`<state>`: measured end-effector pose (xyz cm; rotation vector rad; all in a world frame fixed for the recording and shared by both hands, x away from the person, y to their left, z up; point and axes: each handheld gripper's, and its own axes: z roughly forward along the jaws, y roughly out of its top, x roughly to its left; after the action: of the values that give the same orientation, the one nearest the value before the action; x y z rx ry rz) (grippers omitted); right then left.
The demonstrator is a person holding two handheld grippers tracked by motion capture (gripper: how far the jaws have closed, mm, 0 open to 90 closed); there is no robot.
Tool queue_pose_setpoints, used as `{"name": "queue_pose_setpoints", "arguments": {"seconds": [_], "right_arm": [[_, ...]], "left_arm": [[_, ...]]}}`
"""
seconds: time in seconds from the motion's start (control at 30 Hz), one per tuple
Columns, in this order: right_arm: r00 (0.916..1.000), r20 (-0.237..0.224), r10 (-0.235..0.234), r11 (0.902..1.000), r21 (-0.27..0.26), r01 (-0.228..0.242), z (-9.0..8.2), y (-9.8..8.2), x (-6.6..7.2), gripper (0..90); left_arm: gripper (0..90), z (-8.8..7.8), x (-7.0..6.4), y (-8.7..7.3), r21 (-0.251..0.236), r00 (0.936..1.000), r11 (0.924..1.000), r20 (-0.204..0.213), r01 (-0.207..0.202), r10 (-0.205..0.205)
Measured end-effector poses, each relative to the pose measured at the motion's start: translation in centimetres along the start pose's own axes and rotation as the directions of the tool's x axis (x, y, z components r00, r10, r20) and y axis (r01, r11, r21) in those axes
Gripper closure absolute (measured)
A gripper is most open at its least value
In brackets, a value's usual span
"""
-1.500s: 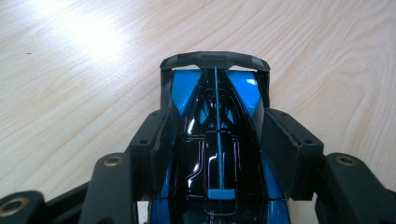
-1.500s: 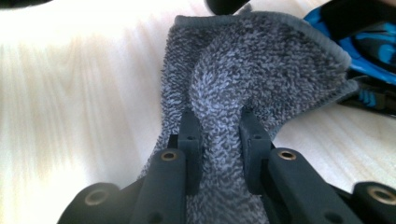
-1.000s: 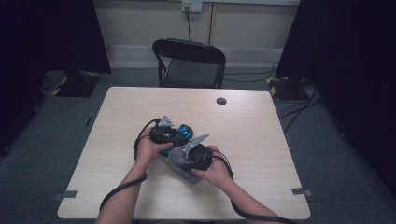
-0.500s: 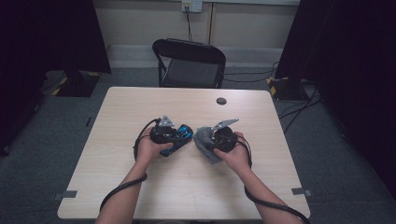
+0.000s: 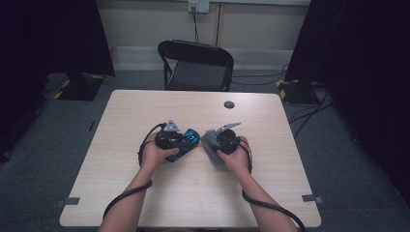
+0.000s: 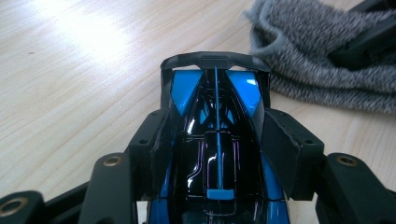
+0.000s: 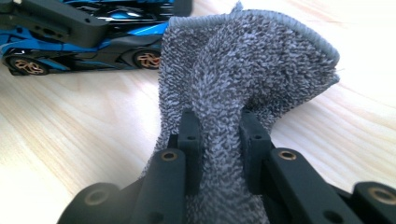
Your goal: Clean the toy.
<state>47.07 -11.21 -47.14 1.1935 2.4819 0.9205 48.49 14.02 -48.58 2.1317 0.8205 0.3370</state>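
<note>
A blue and black toy car sits on the wooden table, clamped between the jaws of my left gripper. In the high view the left gripper and car lie at the table's middle. My right gripper is shut on a bunched grey terry cloth, which stands up between its pads. From above, the right gripper and cloth are just right of the car, a small gap apart. The car's side and copper wheels appear in the right gripper view, upper left.
A small dark round object lies near the table's far edge. A black folding chair stands behind the table. Cables trail from both grippers over the near edge.
My right hand with the cloth has swung from below the car to its right side and turned. The left gripper and car have stayed put.
</note>
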Motion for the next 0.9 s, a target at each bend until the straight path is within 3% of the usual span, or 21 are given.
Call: {"name": "queue_pose_setpoints", "arguments": {"seconds": [0.13,0.33,0.9], "right_arm": [[0.9989,-0.013,-0.045,0.9987,0.022,0.046,0.7,0.0,1.4,74.5],[0.9967,-0.04,-0.07,0.9972,0.024,0.071,1.0,0.2,2.8,74.5],[0.9933,-0.083,-0.081,0.9966,0.012,0.082,1.5,0.2,4.5,74.5]], "left_arm": [[43.3,0.0,0.0,0.0,-0.002,1.0,1.0,0.001,-0.001,0.001],[43.3,0.0,0.0,-0.1,-0.007,1.0,1.0,-0.001,-0.002,0.002],[43.3,0.0,0.0,0.0,-0.003,1.0,1.0,-0.003,-0.005,0.005]]}}
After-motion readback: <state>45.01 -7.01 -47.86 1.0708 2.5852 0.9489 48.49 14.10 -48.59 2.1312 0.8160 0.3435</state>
